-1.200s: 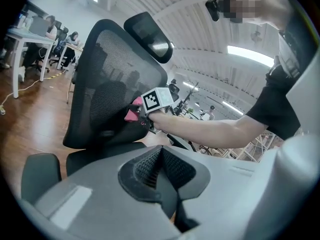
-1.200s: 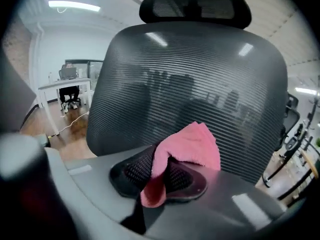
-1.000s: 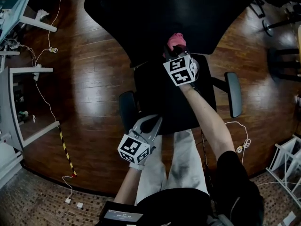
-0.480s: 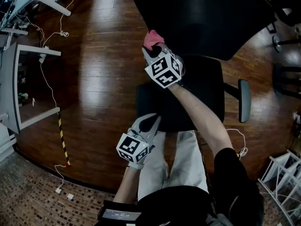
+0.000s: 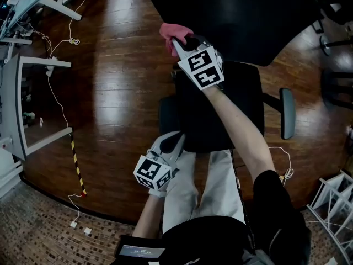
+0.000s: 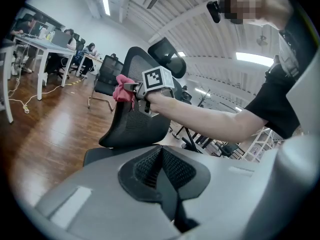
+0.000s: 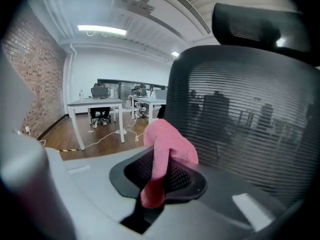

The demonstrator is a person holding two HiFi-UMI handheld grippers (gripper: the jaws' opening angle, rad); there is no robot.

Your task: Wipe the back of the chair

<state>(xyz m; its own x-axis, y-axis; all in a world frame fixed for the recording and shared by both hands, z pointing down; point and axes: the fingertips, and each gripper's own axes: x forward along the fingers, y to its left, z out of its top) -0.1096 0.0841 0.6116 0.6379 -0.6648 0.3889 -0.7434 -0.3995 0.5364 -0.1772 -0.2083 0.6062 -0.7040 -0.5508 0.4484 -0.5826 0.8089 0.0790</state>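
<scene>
your right gripper (image 5: 181, 42), at full reach over the seat (image 5: 220, 109), pinches a pink cloth (image 5: 172, 32) between its jaws at the left edge of the chair back (image 5: 237, 15). the cloth's free end lolls over the jaw tips towards the mesh. in the right gripper view the cloth sits just beside the mesh, and whether the two touch can't be told. the whole backrest lies to the right of the cloth. it stands upright with its long axis running from seat to headrest (image 6: 167, 51), its broad face turned towards you. judged from here, the coming stroke goes rightwards across that face, or along its height. your left gripper (image 5: 175, 141) hangs low near your legs at the seat's near edge, well apart from the backrest. its jaws are pressed together on nothing. the right is plainly the nearer tool.
</scene>
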